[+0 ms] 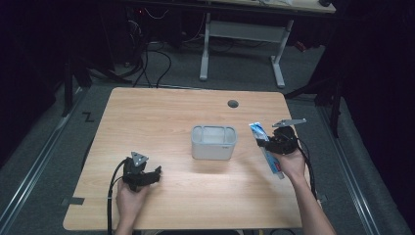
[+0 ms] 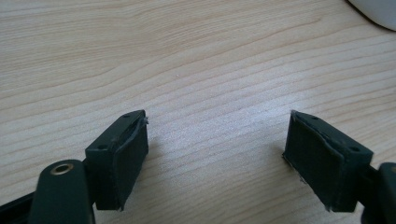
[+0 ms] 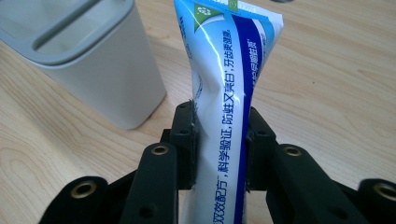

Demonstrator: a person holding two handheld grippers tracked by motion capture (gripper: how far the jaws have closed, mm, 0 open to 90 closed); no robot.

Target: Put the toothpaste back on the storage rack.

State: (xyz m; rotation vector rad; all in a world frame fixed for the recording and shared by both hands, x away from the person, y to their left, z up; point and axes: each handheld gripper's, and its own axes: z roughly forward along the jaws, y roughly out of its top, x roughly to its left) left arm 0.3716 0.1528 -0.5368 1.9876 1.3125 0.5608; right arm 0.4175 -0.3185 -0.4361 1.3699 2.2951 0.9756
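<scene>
While the left claw (image 1: 157, 171) rests low over the wooden table (image 1: 147, 117) with its jaws wide apart and nothing between them, the grey bin (image 1: 214, 142) stands off to its right. Past the bin, the right claw (image 1: 261, 142) squeezes a blue and white toothpaste tube (image 1: 261, 133) tight around its middle, just beside the bin and lifted off the table.

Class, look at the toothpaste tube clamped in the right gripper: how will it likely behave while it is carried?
The toothpaste tube looks soft: its wall dents and creases where the right gripper pinches it, so it will probably bend rather than stay stiff. Its glossy skin may slip. It seems light, since its free end stands up without drooping.
</scene>
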